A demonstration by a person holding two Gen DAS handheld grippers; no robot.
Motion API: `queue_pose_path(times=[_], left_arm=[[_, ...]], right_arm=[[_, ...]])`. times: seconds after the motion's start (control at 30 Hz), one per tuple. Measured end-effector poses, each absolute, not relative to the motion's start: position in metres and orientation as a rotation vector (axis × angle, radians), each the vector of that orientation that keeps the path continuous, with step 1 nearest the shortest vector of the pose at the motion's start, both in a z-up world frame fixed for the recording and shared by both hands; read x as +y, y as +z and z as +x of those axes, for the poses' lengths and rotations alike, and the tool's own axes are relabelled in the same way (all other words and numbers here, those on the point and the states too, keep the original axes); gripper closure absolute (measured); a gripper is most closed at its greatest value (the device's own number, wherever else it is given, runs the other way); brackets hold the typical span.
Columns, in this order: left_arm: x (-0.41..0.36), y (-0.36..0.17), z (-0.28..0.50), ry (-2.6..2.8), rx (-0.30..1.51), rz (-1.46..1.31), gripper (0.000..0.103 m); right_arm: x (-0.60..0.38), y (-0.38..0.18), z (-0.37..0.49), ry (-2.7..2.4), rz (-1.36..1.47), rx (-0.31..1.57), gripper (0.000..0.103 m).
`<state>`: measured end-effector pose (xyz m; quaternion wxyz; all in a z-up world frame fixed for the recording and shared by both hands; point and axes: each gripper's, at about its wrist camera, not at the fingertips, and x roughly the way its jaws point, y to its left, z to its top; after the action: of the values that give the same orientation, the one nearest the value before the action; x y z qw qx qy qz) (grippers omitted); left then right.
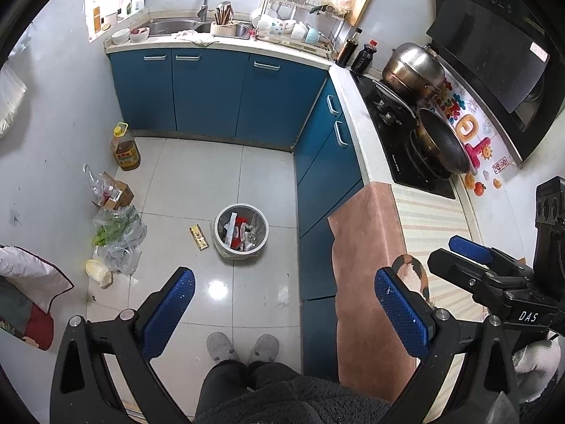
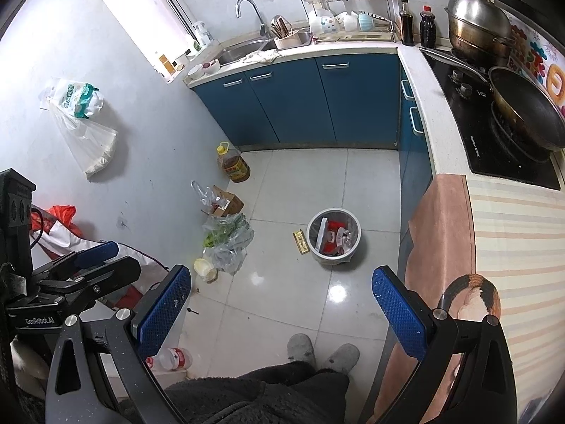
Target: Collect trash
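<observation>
I hold both grippers high over the kitchen floor, so each camera takes in the whole scene before I commit. The left gripper (image 1: 284, 309) has its jaws wide apart and empty; the right gripper (image 2: 282, 309) likewise. My landmark is the trash bin (image 1: 242, 230), already part full and standing on the tiles near the blue cabinets (image 1: 212, 92). A flat gold wrapper (image 1: 199, 237) lies just beside the bin, on its wall-facing side, probably the easiest first pick. Farther that way sit loose plastic bags (image 1: 118, 236) and a small round container (image 1: 97, 271).
</observation>
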<state>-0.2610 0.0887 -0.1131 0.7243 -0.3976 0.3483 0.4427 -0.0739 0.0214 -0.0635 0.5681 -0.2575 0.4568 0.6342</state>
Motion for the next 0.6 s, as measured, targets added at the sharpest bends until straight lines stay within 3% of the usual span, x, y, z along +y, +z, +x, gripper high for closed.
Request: queue_pose_path(times=[0.6], left_arm=[[0.0823, -0.1141, -0.2596, 0.962, 0.763, -0.875, 0.0]], right_arm=[[0.0121, -0.0692, -0.0725, 1.455, -0.608, 1.087, 0.0]])
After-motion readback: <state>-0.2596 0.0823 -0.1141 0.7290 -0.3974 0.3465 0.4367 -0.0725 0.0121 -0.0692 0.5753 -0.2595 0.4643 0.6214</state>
